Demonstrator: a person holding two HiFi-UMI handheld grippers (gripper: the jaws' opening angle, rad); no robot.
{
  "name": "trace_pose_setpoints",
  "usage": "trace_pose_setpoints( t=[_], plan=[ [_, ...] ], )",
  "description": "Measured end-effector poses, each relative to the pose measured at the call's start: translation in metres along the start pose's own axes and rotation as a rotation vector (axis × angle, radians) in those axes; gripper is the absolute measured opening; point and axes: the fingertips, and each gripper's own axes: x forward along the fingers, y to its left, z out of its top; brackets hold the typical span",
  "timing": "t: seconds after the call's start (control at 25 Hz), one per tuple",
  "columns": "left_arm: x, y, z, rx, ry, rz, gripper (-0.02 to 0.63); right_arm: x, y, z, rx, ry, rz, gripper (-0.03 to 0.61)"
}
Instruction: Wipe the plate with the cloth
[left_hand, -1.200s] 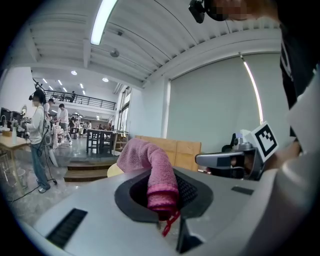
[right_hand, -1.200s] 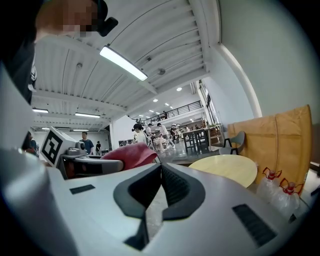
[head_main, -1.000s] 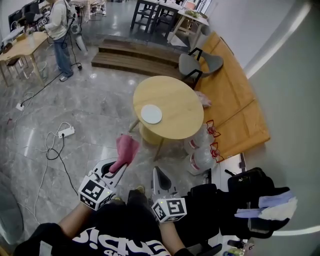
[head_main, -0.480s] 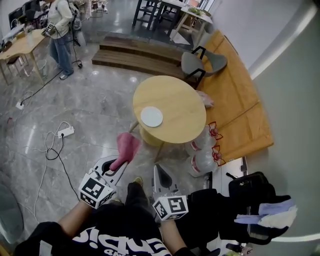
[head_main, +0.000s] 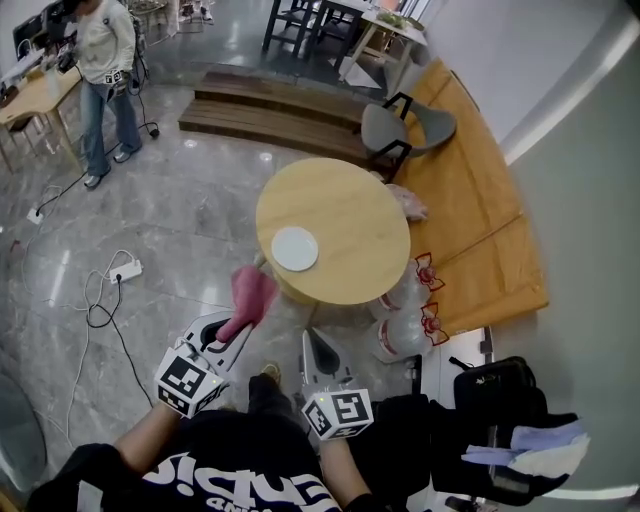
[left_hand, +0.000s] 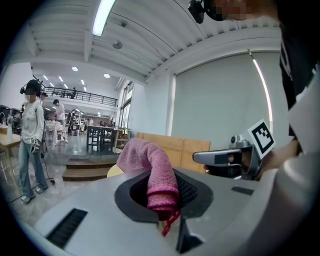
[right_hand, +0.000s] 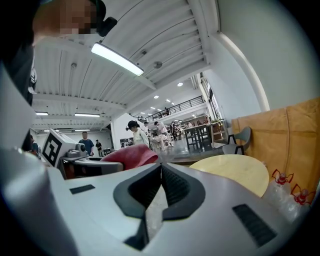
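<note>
Plate sits by the near-left edge of the round wooden table, open tabletop to its right, glossy grey floor all around; left gripper held short of the table, jaws pinching the pink cloth; right gripper alongside, jaws pressed together.

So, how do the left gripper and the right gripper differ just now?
The left gripper has its jaws shut on the pink cloth; the right gripper has its jaws together on nothing. The left gripper leans toward the right; the right gripper points nearly straight ahead. Both are short of the round table with the plate.
</note>
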Motion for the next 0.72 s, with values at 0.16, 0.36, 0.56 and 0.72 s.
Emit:
trace_pose_setpoints(
  t=[0.16,0.36,0.56,0.72],
  plan=[
    [0.025,0.012,0.012,0.002,-0.006,0.008,0.049,0.019,-0.020,0.008,0.003,-0.001,0.006,0.023],
    [0.053,0.020,0.021,0.002,-0.007,0.024,0.049,0.035,-0.045,0.016,0.002,0.004,0.023,0.022],
    [0.082,0.026,0.031,-0.005,-0.004,0.045,0.049,0.047,-0.075,0.023,0.003,0.015,0.033,0.023],
    [0.104,0.028,0.037,-0.006,-0.005,0.055,0.049,0.058,-0.097,0.027,0.011,0.021,0.045,0.022]
  ],
)
